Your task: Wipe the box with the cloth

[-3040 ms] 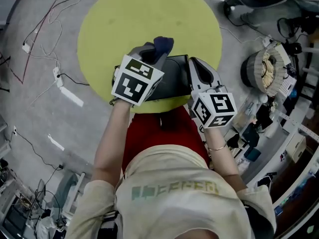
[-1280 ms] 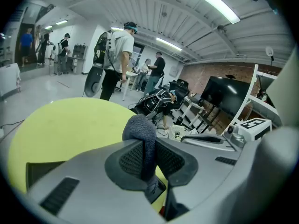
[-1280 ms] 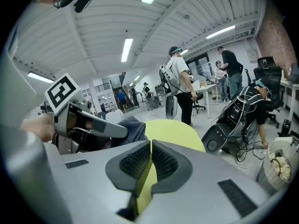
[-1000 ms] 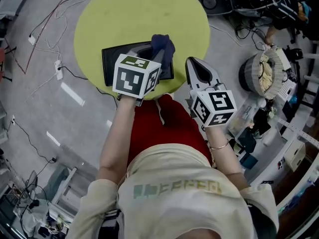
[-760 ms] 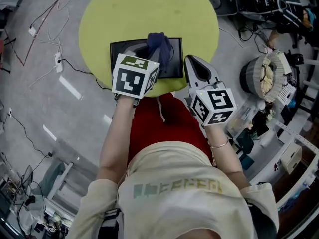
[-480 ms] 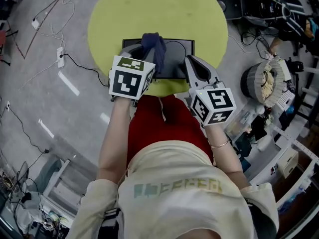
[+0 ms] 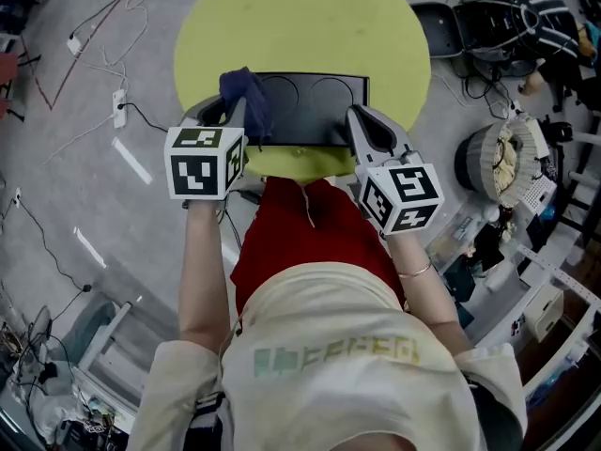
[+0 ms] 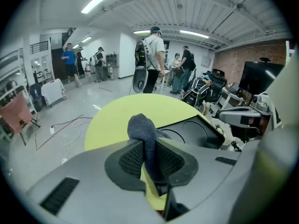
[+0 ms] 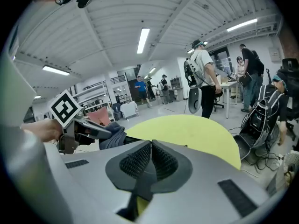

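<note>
Wiping judged under way: left gripper [image 7: 235, 113] pinches dark blue cloth [image 7: 246, 94] at black box [image 7: 315, 101] left end, near edge of round table [image 7: 300, 17]; right gripper [image 7: 366, 132] jaws together, empty.

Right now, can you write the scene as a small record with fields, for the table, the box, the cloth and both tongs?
table: round yellow-green table, bears the box
box: flat black rectangular box, at the table's near edge
cloth: dark blue cloth, over the box's left end
left tongs: shut on the cloth
right tongs: shut, empty, by the box's right end
</note>
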### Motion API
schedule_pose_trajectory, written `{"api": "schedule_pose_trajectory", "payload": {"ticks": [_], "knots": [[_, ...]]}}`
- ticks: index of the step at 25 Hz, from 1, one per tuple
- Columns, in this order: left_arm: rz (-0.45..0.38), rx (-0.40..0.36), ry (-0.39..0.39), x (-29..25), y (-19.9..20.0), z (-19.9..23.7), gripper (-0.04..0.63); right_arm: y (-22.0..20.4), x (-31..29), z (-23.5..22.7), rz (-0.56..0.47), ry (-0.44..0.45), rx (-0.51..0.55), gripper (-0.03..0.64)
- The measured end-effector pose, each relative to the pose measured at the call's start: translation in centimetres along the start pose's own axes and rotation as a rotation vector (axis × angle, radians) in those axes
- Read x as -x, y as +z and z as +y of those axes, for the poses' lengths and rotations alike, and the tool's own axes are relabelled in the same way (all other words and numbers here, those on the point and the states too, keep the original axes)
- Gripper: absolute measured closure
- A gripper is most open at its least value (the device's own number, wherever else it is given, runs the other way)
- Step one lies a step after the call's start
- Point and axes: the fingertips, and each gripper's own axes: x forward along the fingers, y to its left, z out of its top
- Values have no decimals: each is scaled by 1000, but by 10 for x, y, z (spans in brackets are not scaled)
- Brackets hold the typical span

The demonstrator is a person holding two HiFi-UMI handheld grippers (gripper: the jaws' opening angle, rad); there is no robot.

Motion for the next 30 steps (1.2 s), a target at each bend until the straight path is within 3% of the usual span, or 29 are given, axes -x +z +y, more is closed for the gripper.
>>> {"api": "schedule_pose_trajectory", "payload": {"ticks": [4,12,17,23,30], "knots": [[-37,9,-20,13,9,-30,531,-1,13,-15,-12,-4,-3,578],[-64,63,-256,4,27,-148,532,-8,40,-54,-23,-15,-27,578],[-42,24,-322,-13,31,-207,531,-18,60,-77,-20,-23,-52,578],[-15,13,-365,-31,28,-232,531,-26,67,-83,-8,-29,-65,578],[0,54,-347,-49,2,-221,531,-46,62,-78,42,-41,-63,578]]}}
